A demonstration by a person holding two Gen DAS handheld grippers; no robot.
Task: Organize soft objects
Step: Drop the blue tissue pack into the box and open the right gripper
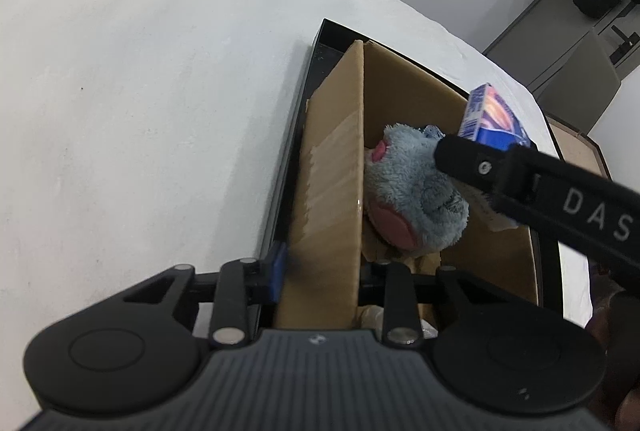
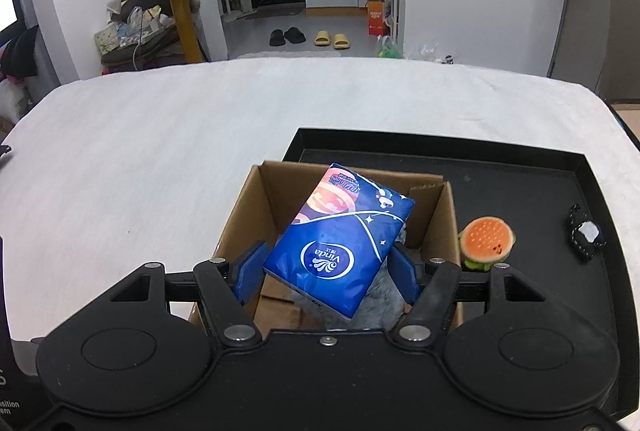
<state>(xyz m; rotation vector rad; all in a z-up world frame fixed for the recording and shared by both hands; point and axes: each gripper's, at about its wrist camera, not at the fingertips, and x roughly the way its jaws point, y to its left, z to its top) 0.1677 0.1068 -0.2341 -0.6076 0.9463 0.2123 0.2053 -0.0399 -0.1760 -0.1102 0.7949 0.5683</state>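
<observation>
**Tissue Pack Heading Into the Box as Soft Things Are Being Gathered**

The right tongs [image 2: 326,273] are clamping a blue Vinda tissue pack [image 2: 340,243] by its two long sides and holding it tilted just above the open cardboard box [image 2: 450,227], which is sitting directly ahead of them inside a black tray [image 2: 400,143] on the white-covered desk [image 2: 160,151]. Beneath the pack, a grey-blue plush toy [image 1: 412,187] is already lying on the box floor, so one soft item appears to be stowed and a second is on its way in.

The left tongs [image 1: 320,271] are closing in on the near-side cardboard flap [image 1: 336,159], which is standing upright between their fingers; the left blue pad [image 1: 278,271] is lying against the flap's outer face, while the opposite finger is hidden behind the cardboard, so a full pinch cannot be confirmed, though they seem to be steadying the box.

Work is remaining to the right of the right tongs: a small burger-shaped plush [image 2: 486,241] is resting on the tray just beside the box wall, and a small black-and-white object [image 2: 586,237], too small to identify, is lying farther right on the tray. By this reading the sorting is roughly midway, with the pack not yet released.
</observation>
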